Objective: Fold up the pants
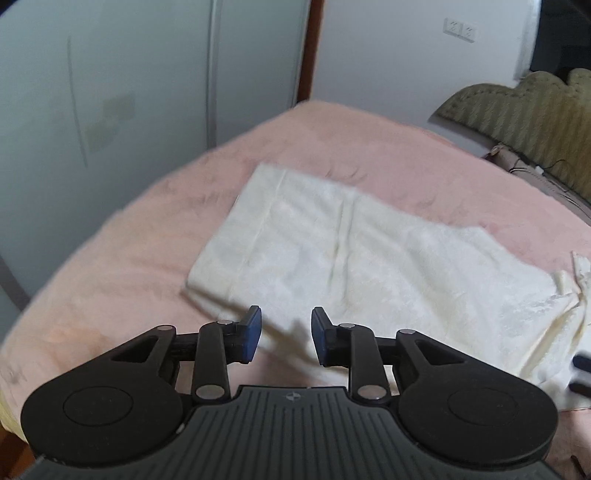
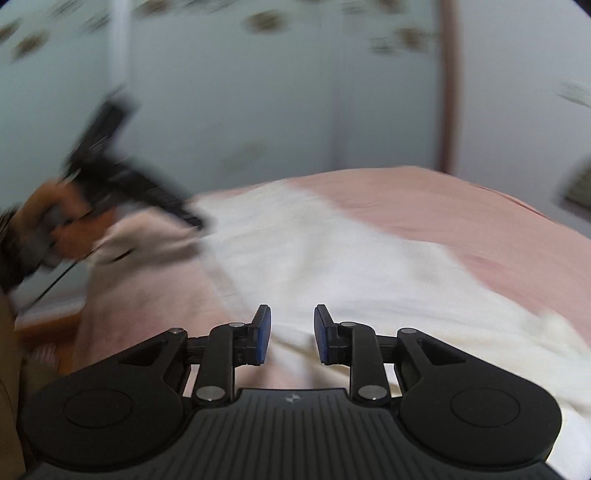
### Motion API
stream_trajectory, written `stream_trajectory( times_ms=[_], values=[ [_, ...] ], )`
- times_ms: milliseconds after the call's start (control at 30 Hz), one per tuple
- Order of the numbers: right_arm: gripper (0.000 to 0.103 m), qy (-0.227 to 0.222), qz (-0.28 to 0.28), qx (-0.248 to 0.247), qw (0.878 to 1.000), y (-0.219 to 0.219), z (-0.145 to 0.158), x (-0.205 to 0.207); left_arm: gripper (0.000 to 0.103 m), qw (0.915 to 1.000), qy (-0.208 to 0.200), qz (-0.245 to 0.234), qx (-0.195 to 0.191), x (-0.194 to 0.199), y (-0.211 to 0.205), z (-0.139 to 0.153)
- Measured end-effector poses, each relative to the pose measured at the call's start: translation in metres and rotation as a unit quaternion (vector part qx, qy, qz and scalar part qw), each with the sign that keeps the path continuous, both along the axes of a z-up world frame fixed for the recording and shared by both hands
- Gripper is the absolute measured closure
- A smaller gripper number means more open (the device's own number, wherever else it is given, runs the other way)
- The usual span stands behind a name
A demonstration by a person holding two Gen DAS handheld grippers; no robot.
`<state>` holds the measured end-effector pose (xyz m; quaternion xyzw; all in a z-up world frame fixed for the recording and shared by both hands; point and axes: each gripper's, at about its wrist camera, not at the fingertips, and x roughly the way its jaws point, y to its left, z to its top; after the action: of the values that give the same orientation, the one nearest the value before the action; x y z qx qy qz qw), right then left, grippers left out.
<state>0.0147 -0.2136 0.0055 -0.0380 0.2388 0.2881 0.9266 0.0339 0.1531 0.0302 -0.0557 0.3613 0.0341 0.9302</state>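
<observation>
Cream-white pants (image 1: 369, 266) lie spread flat in a long folded band across a pink bed cover (image 1: 332, 140). My left gripper (image 1: 286, 310) hovers over their near edge, jaws apart and empty. In the right wrist view the same pants (image 2: 332, 266) run from the far left to the near right. Above their near part my right gripper (image 2: 293, 308) stands open with nothing between its blue pads. A hand (image 2: 55, 221) holds the left gripper (image 2: 122, 173), blurred, at the pants' far left end. Crumpled cloth (image 1: 569, 295) bunches at the right end.
Pale sliding wardrobe doors (image 1: 110, 92) stand behind the bed. An olive padded headboard (image 1: 517, 110) and cables (image 1: 524, 166) are at the far right, with wall sockets (image 1: 460, 28) above. The bed's left edge drops to a wooden floor (image 2: 48, 325).
</observation>
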Motion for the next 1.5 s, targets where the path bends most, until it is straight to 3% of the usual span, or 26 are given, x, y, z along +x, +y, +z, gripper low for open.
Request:
stream_trajectory(
  times_ms=[67, 133, 200, 267, 333, 400, 433, 533, 600, 633, 667, 733, 867, 933, 1000, 1133, 1200, 1300, 1400, 1500],
  values=[
    [0.076, 0.023, -0.082, 0.012, 0.996, -0.038, -0.005, 0.004, 0.069, 0.9995, -0.017, -0.027, -0.007, -0.002, -0.014, 0.011],
    [0.074, 0.075, -0.162, 0.007, 0.984, -0.066, -0.019, 0.009, 0.067, 0.9966, -0.029, -0.076, -0.014, -0.001, -0.037, 0.017],
    [0.074, 0.122, -0.183, -0.007, 0.975, -0.081, -0.037, 0.008, 0.062, 0.9893, -0.037, -0.141, -0.003, -0.001, -0.069, 0.018],
    [0.073, 0.115, -0.199, 0.027, 0.973, -0.090, -0.038, -0.002, 0.058, 0.9770, -0.045, -0.206, 0.032, -0.003, -0.107, 0.015],
    [0.068, 0.107, -0.218, 0.098, 0.965, -0.098, -0.032, -0.003, 0.048, 0.9565, -0.059, -0.275, 0.077, -0.012, -0.147, 0.009],
    [0.048, 0.096, -0.257, 0.158, 0.949, -0.107, -0.028, 0.002, 0.041, 0.9307, -0.089, -0.331, 0.129, -0.026, -0.184, 0.002],
    [0.033, 0.100, -0.273, 0.187, 0.938, -0.111, -0.028, 0.007, 0.038, 0.9168, -0.106, -0.352, 0.155, -0.034, -0.200, -0.003],
    [0.031, 0.131, -0.291, 0.266, 0.910, -0.124, -0.039, 0.028, 0.034, 0.8794, -0.144, -0.403, 0.208, -0.055, -0.234, -0.019],
    [0.040, 0.151, -0.311, 0.295, 0.891, -0.128, -0.052, 0.038, 0.033, 0.8639, -0.145, -0.431, 0.217, -0.060, -0.250, -0.030],
    [0.068, 0.157, -0.316, 0.305, 0.885, -0.130, -0.058, 0.041, 0.033, 0.8585, -0.144, -0.438, 0.224, -0.060, -0.255, -0.036],
    [0.082, 0.164, -0.322, 0.318, 0.876, -0.132, -0.063, 0.041, 0.033, 0.8520, -0.147, -0.442, 0.239, -0.061, -0.262, -0.042],
    [0.089, 0.159, -0.326, 0.343, 0.867, -0.133, -0.069, 0.034, 0.033, 0.8343, -0.172, -0.445, 0.276, -0.064, -0.271, -0.053],
    [0.092, 0.134, -0.330, 0.354, 0.865, -0.132, -0.065, 0.020, 0.037, 0.7914, -0.237, -0.463, 0.322, -0.073, -0.276, -0.069],
    [0.092, 0.123, -0.329, 0.351, 0.868, -0.133, -0.059, 0.010, 0.056, 0.7779, -0.242, -0.479, 0.327, -0.074, -0.279, -0.076],
    [0.093, 0.117, -0.324, 0.351, 0.871, -0.134, -0.054, 0.001, 0.072, 0.7781, -0.221, -0.495, 0.317, -0.071, -0.282, -0.080],
    [0.093, 0.118, -0.323, 0.335, 0.877, -0.131, -0.048, -0.014, 0.096, 0.7986, -0.179, -0.509, 0.267, -0.063, -0.280, -0.078],
    [0.093, 0.125, -0.325, 0.328, 0.878, -0.131, -0.050, -0.021, 0.096, 0.8049, -0.173, -0.513, 0.242, -0.065, -0.275, -0.072],
    [0.092, 0.150, -0.322, 0.303, 0.884, -0.129, -0.055, -0.033, 0.096, 0.8043, -0.152, -0.533, 0.215, -0.069, -0.269, -0.068],
    [0.084, 0.171, -0.318, 0.269, 0.893, -0.127, -0.054, -0.036, 0.097, 0.7992, -0.139, -0.544, 0.214, -0.069, -0.265, -0.077],
    [0.083, 0.126, -0.342, 0.233, 0.901, -0.141, -0.039, -0.044, 0.098, 0.8025, -0.132, -0.545, 0.203, -0.064, -0.265, -0.081]
  ],
)
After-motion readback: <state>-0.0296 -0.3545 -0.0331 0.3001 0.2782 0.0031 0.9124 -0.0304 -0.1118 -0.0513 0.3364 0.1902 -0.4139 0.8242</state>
